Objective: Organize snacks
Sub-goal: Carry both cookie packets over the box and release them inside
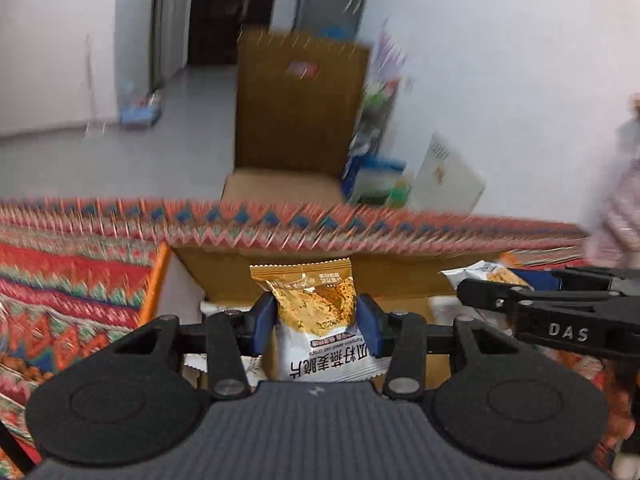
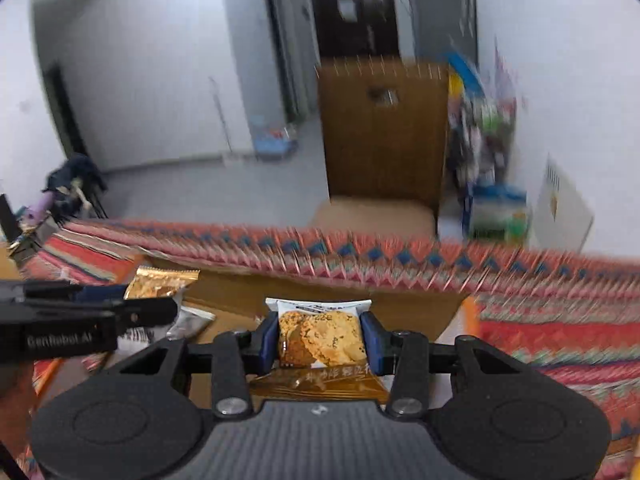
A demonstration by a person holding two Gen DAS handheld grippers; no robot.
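My left gripper (image 1: pixel 316 320) is shut on an oat crisp snack packet (image 1: pixel 316 308), gold end up, white end toward the camera, held above an open cardboard box (image 1: pixel 384 276). My right gripper (image 2: pixel 320 338) is shut on a second snack packet (image 2: pixel 322 340), white end up, gold end toward the camera, above the same box (image 2: pixel 240 292). In the left wrist view the right gripper (image 1: pixel 560 312) shows at the right with its packet (image 1: pixel 492 274). In the right wrist view the left gripper (image 2: pixel 80 320) shows at the left with its packet (image 2: pixel 160 282).
The box sits on a table with a red patterned cloth (image 1: pixel 72 280), which also shows in the right wrist view (image 2: pixel 552 332). More packets lie in the box (image 2: pixel 188 320). Beyond the table stand a tall brown carton (image 1: pixel 296 104), shelves of goods (image 2: pixel 488 152) and a person's sleeve (image 1: pixel 624 208).
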